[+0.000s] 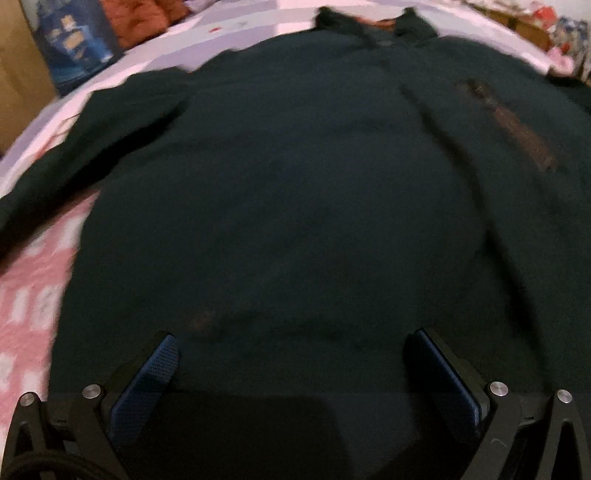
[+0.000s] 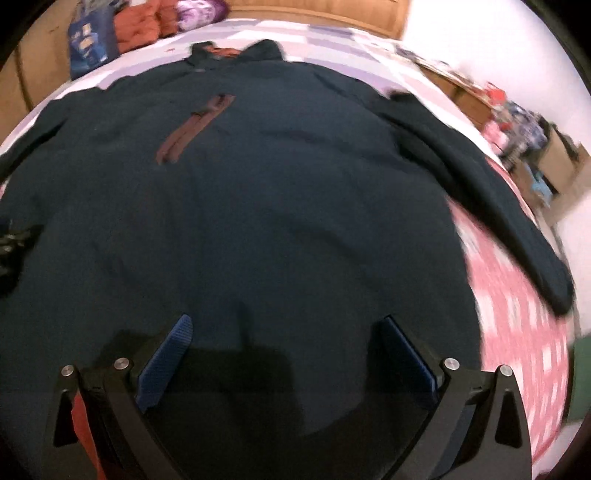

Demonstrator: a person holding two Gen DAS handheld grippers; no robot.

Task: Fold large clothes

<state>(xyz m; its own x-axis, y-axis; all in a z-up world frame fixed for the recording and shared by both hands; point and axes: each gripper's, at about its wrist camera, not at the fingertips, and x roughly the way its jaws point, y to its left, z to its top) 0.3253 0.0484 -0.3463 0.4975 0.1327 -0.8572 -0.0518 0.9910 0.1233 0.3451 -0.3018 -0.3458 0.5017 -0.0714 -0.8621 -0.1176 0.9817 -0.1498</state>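
i am looking down on the dark pullover, which is lying flat and face up on the bed, collar at the far end and hem nearest me, sleeves spread to left and right. i judge it is laid out like this so the folds can start from a smooth, square shape. my left claw is hanging wide open above the near hem, gripping nothing, and my right claw is doing the same, both seemingly lining up on the bottom edge. the chest zip pocket is showing right of centre. the hem itself is hiding under the claw bodies and their shadow, so i cannot tell whether the pads are touching cloth. both views are blurring, and the left sleeve's cuff is running out of frame.
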